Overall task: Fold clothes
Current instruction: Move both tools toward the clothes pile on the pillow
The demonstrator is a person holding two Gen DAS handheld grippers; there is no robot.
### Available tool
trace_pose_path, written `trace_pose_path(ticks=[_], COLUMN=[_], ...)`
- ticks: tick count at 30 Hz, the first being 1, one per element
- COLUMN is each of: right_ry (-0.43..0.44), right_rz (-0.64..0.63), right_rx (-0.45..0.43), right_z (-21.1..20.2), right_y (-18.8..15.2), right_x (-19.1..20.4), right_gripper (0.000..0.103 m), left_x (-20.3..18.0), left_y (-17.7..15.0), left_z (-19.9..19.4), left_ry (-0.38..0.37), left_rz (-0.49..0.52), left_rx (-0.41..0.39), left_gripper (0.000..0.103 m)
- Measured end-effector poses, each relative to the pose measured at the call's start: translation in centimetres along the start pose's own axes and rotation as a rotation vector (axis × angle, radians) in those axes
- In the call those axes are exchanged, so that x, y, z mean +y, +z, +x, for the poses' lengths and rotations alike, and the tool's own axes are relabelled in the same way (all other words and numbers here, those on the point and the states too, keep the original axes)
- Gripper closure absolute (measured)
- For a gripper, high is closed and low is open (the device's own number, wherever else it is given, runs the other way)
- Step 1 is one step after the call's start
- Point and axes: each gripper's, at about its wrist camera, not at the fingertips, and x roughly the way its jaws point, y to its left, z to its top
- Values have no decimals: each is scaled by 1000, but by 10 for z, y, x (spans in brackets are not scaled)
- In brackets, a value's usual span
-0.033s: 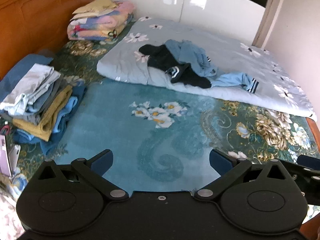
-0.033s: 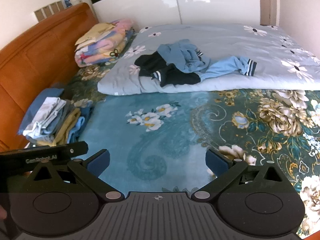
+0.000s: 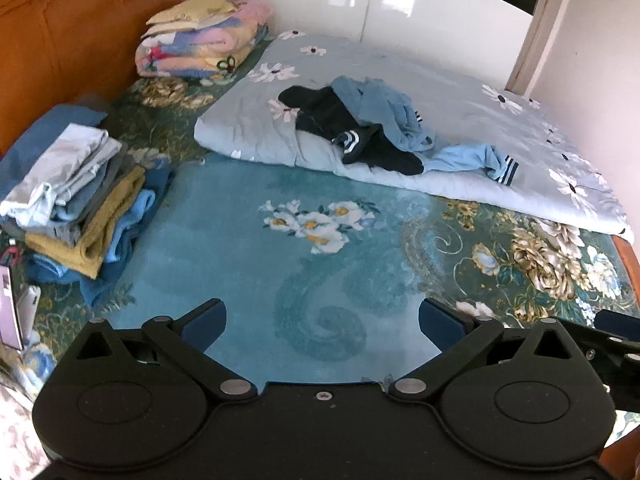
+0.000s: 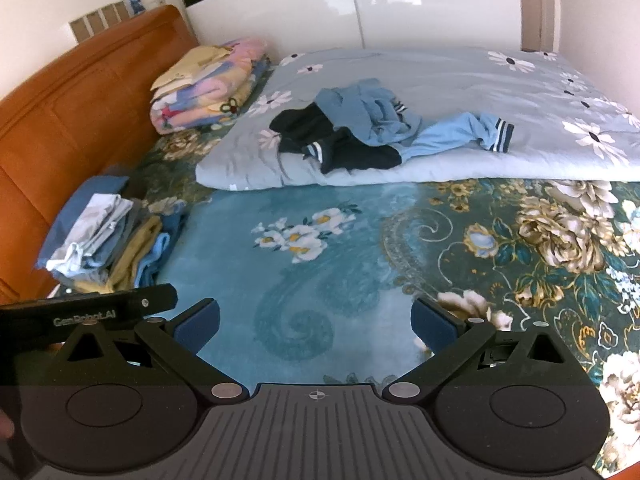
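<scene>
Grippers: left gripper (image 3: 322, 318) and right gripper (image 4: 316, 316) both spread wide, holding nothing.
Clothes: tangled heap (image 3: 372, 128) on quilt (image 3: 460, 120); folded stack (image 3: 76, 208) at left.
Risk: one pinch may lift several tangled garments.

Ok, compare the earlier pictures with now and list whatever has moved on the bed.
Nothing visibly changed. Both the left gripper and the right gripper hover with jaws open and empty, the unfolded clothes lie on the quilt, and the folded stack sits by the headboard.
</scene>
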Motion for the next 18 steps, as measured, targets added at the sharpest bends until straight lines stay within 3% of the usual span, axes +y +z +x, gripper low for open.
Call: trace_pose_path(ticks=[5, 13, 18], right_ry=[6, -12, -14], right_rz=[7, -1, -1], right_rx=[-12, -7, -34], right_z=[-2, 1, 4], right_y=[0, 4, 8], right_x=[0, 8, 17], right_gripper=[0, 0, 0], left_x=[4, 1, 8], left_y=[-4, 18, 30], left_z=[-3, 1, 6], left_ry=[-37, -76, -43], left_rz=[-4, -32, -10], left_rx=[-37, 4, 19], left_gripper=[1, 2, 2])
